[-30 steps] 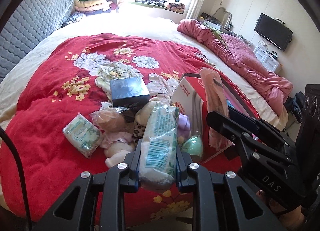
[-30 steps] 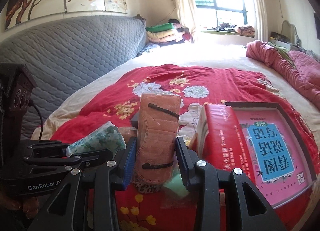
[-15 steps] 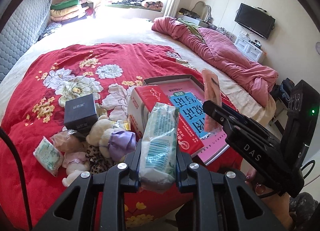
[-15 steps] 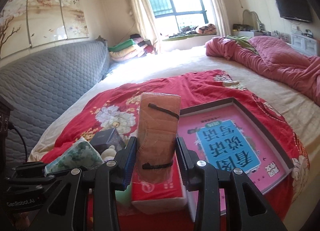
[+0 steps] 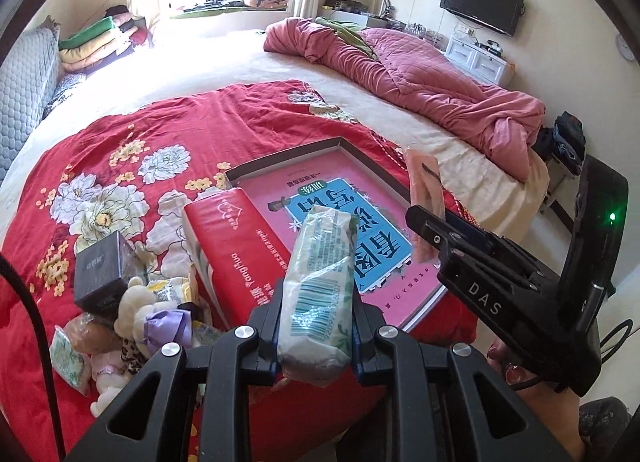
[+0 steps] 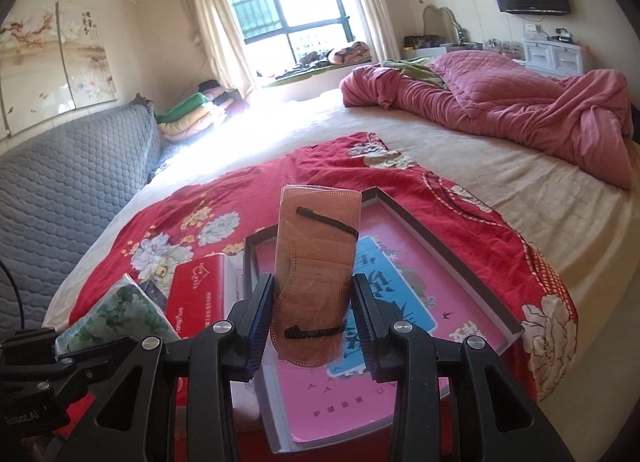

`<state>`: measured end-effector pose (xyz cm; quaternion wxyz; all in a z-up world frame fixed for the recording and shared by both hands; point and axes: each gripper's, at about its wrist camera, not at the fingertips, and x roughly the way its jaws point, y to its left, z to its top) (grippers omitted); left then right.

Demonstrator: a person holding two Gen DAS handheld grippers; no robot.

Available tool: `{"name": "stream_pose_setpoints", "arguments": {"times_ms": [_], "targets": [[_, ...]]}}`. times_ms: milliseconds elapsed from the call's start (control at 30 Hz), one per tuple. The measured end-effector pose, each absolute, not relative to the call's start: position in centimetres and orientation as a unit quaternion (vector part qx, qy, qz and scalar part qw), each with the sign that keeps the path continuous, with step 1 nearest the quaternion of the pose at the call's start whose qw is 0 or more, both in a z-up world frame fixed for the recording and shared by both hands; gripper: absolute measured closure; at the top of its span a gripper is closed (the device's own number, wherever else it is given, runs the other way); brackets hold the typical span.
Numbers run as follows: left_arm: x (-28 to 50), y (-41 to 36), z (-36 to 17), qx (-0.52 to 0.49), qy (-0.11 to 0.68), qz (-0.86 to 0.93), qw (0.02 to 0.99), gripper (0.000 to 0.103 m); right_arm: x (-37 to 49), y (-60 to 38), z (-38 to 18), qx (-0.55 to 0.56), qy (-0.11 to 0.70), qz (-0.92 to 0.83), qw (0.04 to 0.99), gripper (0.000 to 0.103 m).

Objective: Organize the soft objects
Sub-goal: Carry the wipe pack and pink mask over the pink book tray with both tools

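Left wrist view: my left gripper (image 5: pixel 316 336) is clamped on a tissue pack (image 5: pixel 320 286), held upright above the near edge of the bed (image 5: pixel 360 102). Beyond it a red tissue box (image 5: pixel 236 246) lies against the left side of a shallow box (image 5: pixel 344 150) with a pink book (image 5: pixel 340 222) inside, both on the red flowered blanket (image 5: pixel 180 134). Near the blanket's left edge sit a black box (image 5: pixel 102 276), a plush toy (image 5: pixel 134 308) and small packets (jumbled, hard to separate). From the right wrist, my right gripper (image 6: pixel 314 324) pinches a wrapped brown face mask (image 6: pixel 316 266) upright over the book.
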<state>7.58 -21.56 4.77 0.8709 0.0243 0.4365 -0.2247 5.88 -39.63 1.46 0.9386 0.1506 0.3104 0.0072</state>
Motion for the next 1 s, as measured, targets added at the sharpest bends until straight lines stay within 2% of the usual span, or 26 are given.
{"name": "stream_pose_setpoints", "arguments": {"times_ms": [600,1000], "targets": [[11.4,-29.6,1.3,0.073,0.496,-0.258,0.826,0.078,7.4,-44.9,-2.8,0.166,0.361,-0.051,0.916,0.063],[12.3,-32.4,-0.8,0.109,0.524,-0.266,0.802,0.078,8.4,-46.6,-5.2,0.179,0.392,-0.059,0.901,0.063]]}}
